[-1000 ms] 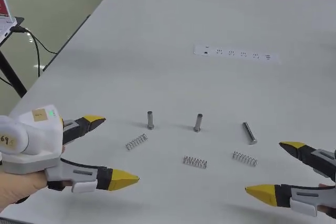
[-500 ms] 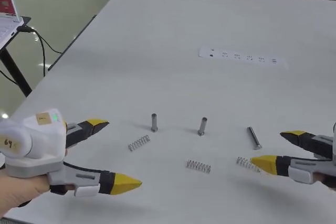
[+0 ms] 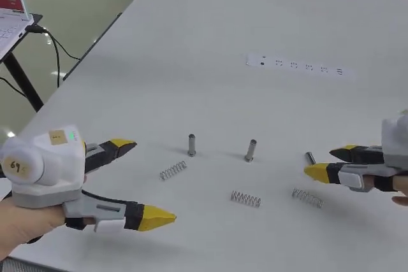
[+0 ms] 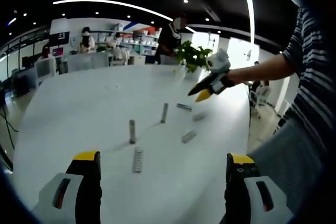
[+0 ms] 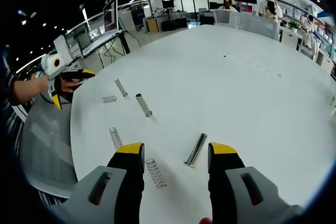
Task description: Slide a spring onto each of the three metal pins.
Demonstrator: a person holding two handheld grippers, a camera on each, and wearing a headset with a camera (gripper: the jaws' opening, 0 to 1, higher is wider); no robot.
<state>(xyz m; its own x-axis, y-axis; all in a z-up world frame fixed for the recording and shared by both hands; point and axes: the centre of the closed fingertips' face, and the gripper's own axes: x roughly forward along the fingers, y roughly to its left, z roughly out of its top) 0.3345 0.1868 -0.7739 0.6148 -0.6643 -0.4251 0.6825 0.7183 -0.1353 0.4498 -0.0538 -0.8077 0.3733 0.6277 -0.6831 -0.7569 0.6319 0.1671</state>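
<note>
Hovering over the table (image 3: 210, 42), right gripper (image 3: 322, 162) held level, jaws parted at a toppled pin (image 5: 195, 149), left gripper (image 3: 150, 181) held wide open, empty.

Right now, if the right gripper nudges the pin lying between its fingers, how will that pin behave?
Lying on its side, the round pin would probably roll. It looks like stiff, smooth metal, so it may slip from the open fingers of the right gripper.

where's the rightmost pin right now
In the head view the rightmost pin sits at the right end of the row, just off the right gripper tips, with a spring nearer the camera.
</note>
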